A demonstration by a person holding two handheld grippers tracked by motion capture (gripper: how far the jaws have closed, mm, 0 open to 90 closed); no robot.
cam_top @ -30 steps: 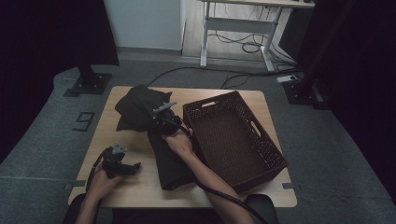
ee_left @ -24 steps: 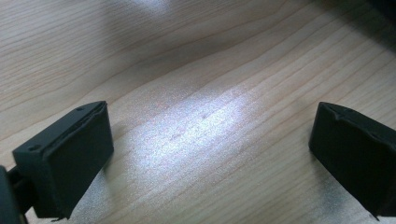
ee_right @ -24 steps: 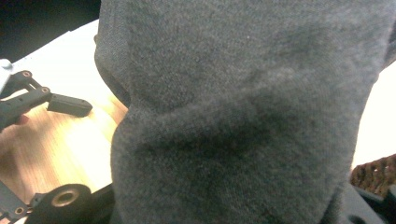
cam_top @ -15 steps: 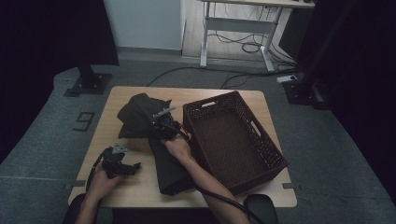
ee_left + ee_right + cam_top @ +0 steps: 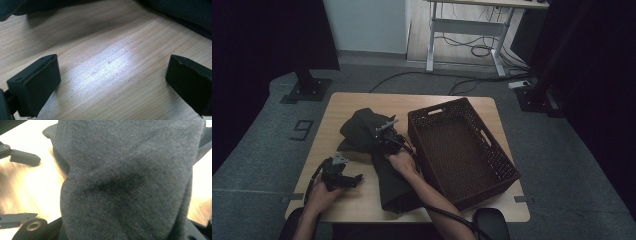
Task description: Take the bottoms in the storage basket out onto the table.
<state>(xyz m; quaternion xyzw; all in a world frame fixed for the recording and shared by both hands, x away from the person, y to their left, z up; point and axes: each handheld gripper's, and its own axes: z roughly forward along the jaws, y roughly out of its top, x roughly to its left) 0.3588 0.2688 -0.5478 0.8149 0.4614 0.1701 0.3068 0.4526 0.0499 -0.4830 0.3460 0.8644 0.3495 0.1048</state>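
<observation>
Two tongs, one dark garment (image 5: 372,145)
Right tongs (image 5: 384,137) grip the cloth (bunched mid-counter, beside the basket (image 5: 462,150)); left tongs (image 5: 112,82) stand released over bare counter (image 5: 362,200) near its front-left corner.

One dark garment (image 5: 377,150) lay on one wooden table (image 5: 362,102). One brown perforated basket (image 5: 462,150) stood beside it. Two handheld grippers were present.

My right gripper (image 5: 384,136) jaws are buried in the dark cloth (image 5: 130,180); I can't tell whether they pinch it.
</observation>
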